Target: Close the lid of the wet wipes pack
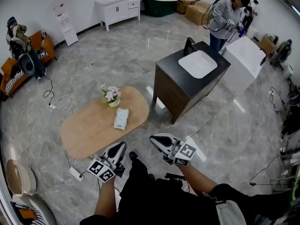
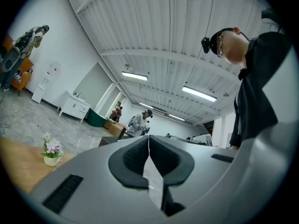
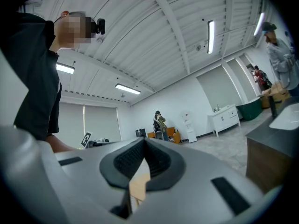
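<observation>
The wet wipes pack (image 1: 121, 118), white and pale blue, lies flat on the oval wooden table (image 1: 89, 130), near its right end. Whether its lid is up is too small to tell. My left gripper (image 1: 120, 147) hangs just off the table's near edge, a short way below the pack, with its jaws shut on nothing. My right gripper (image 1: 154, 139) is held over the floor to the pack's right, also shut and empty. In the left gripper view the pads (image 2: 135, 160) meet at the tip of the left gripper (image 2: 148, 138). The right gripper (image 3: 143, 140) shows the same.
A small pot of flowers (image 1: 111, 95) stands on the table just behind the pack. A dark vanity with a white basin (image 1: 192, 74) is to the right. A power strip (image 1: 75, 173) and cables lie on the floor at left. A person (image 1: 226, 18) stands far back right.
</observation>
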### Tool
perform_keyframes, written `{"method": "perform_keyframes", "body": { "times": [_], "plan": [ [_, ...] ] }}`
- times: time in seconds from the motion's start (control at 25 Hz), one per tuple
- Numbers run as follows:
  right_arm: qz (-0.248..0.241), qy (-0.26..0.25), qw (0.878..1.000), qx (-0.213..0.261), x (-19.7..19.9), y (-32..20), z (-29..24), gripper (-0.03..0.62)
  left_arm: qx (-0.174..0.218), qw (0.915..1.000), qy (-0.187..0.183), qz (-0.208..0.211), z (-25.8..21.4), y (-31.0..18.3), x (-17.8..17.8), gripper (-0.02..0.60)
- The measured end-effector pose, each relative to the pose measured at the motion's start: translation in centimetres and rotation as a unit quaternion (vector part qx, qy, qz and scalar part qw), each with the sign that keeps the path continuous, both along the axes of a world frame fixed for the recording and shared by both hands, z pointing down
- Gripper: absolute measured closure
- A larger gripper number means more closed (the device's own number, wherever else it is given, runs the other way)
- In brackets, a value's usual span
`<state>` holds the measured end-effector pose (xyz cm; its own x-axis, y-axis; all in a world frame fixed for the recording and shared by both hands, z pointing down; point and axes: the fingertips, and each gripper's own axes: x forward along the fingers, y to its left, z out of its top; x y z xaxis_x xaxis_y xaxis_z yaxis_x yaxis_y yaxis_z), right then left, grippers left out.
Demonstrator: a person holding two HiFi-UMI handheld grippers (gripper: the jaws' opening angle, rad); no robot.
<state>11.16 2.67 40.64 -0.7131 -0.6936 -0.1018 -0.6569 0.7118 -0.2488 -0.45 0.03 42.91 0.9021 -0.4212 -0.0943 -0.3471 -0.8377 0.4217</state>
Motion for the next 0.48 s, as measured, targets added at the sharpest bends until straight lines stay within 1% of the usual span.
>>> {"method": "perform_keyframes", "body": {
  "times": [0.12, 0.32, 0.48],
  "plan": [
    [-0.004, -0.009, 1.000, 0.004, 0.0, -3.9, -0.5, 0.583, -0.004, 1.0000, 0.004, 0.004, 0.7, -4.1, 0.3, 0.565],
    [-0.005, 0.019, 1.000, -0.008, -0.4, -11.1, -0.2, 0.583, -0.011, 0.9999, 0.000, 0.007, 1.5, -11.6, -0.1, 0.565],
    [0.001, 0.038, 0.999, -0.021, -1.0, -16.6, 0.1, 0.583, -0.035, 0.9993, 0.011, 0.006, 2.4, -17.1, -1.3, 0.565]
  ]
}}
